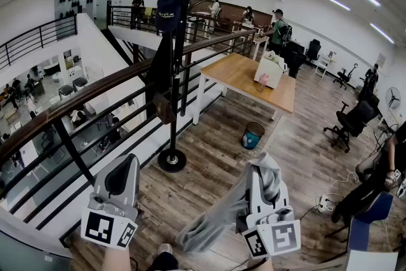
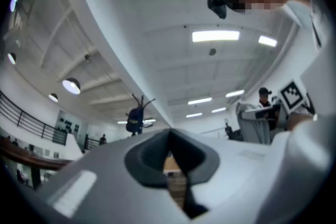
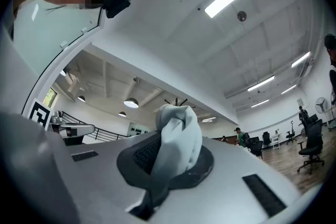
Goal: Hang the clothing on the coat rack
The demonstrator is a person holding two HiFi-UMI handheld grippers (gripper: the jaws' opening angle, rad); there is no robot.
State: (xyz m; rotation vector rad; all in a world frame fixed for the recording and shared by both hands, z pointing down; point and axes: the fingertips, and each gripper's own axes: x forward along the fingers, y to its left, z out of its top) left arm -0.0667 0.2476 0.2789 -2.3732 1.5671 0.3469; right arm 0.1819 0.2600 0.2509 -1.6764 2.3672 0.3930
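A black coat rack (image 1: 179,60) stands by the railing ahead, with a dark cap (image 1: 170,6), a dark garment (image 1: 160,70) and a small brown bag (image 1: 163,108) hanging on it. My right gripper (image 1: 261,182) is at the lower right, shut on a light grey garment (image 1: 212,222) that droops down and to the left. In the right gripper view the grey cloth (image 3: 178,134) bunches between the pads of the right gripper (image 3: 176,152). My left gripper (image 1: 120,178) is at the lower left, shut and empty. The left gripper (image 2: 171,157) points up towards the distant coat rack (image 2: 137,114).
A dark railing (image 1: 82,95) runs diagonally behind the rack, with a drop to a lower floor beyond it. A wooden table (image 1: 241,76) with a white box, a bin (image 1: 252,135) and office chairs (image 1: 350,120) stand to the right. Cables and a power strip (image 1: 325,202) lie on the wood floor.
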